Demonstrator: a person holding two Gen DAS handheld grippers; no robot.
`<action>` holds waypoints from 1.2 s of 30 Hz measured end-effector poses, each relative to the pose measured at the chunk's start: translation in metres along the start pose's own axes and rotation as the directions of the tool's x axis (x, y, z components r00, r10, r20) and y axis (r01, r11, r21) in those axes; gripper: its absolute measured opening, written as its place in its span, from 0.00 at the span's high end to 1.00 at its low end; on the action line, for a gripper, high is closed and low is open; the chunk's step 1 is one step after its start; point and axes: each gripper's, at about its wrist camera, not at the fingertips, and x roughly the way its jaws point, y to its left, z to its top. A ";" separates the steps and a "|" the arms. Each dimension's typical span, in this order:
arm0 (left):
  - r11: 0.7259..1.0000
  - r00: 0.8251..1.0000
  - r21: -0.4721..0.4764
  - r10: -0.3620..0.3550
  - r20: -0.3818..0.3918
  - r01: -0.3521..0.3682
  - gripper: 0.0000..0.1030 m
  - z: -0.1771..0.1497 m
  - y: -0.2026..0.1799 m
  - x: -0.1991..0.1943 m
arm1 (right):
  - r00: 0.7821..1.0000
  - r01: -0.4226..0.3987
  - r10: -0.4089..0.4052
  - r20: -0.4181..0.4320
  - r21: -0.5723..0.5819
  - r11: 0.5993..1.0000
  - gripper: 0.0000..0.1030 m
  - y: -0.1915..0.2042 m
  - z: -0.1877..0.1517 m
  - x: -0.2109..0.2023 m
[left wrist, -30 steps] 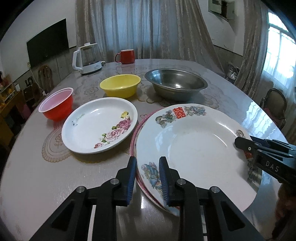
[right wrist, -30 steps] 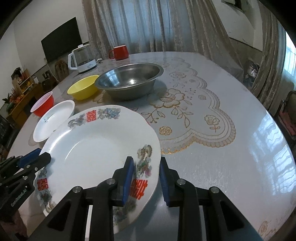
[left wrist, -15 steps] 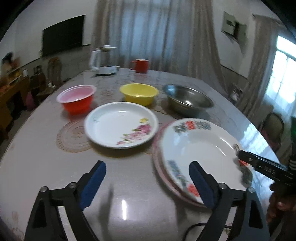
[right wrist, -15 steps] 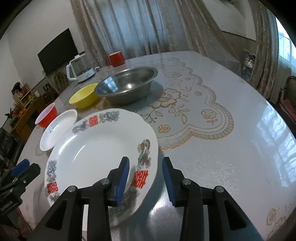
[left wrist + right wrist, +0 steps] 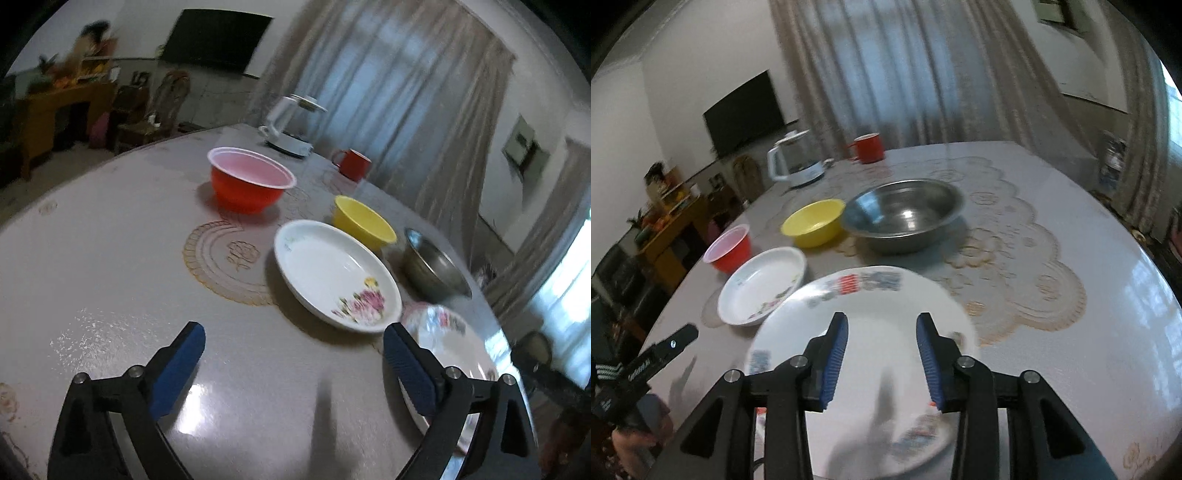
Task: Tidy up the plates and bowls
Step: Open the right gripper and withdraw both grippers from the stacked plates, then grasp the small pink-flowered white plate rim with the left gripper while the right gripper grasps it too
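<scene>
Two grippers, both empty: my left gripper (image 5: 291, 369) has just spread wide over bare table (image 5: 110, 266), the rose plate (image 5: 332, 269) ahead; my right gripper (image 5: 882, 358), jaws just parting, hangs above the big plate (image 5: 882, 295).

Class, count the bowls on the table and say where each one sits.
3. The red bowl is farthest left, the yellow bowl sits in the middle, and the steel bowl is on the right. None appears hidden, though plates may cover something.
</scene>
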 end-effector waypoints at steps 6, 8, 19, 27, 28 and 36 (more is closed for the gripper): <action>0.999 0.998 -0.017 0.044 -0.035 -0.044 0.05 0.011 0.003 0.015 | 0.996 -0.066 0.061 -0.067 -0.078 0.995 0.61 0.038 0.017 0.028; 0.999 0.999 -0.019 0.031 -0.036 -0.032 0.06 0.016 0.002 0.018 | 0.992 -0.093 0.087 -0.086 -0.066 0.993 0.61 0.045 0.022 0.038; 0.999 0.994 0.029 0.041 -0.105 -0.038 0.13 0.035 -0.004 0.054 | 0.976 -0.096 0.060 -0.210 -0.166 0.981 0.61 0.094 0.063 0.125; 0.991 0.980 0.113 0.089 -0.176 -0.069 0.43 0.046 -0.018 0.087 | 0.933 -0.081 0.015 -0.358 -0.170 0.982 0.61 0.096 0.071 0.182; 0.990 0.979 0.125 0.092 -0.184 -0.069 0.44 0.047 -0.020 0.091 | 0.931 -0.077 0.009 -0.366 -0.171 0.982 0.61 0.097 0.072 0.185; 0.964 0.973 0.236 0.161 -0.163 -0.120 0.68 0.046 -0.030 0.102 | 0.899 -0.137 0.064 -0.433 -0.141 0.980 0.73 0.095 0.071 0.209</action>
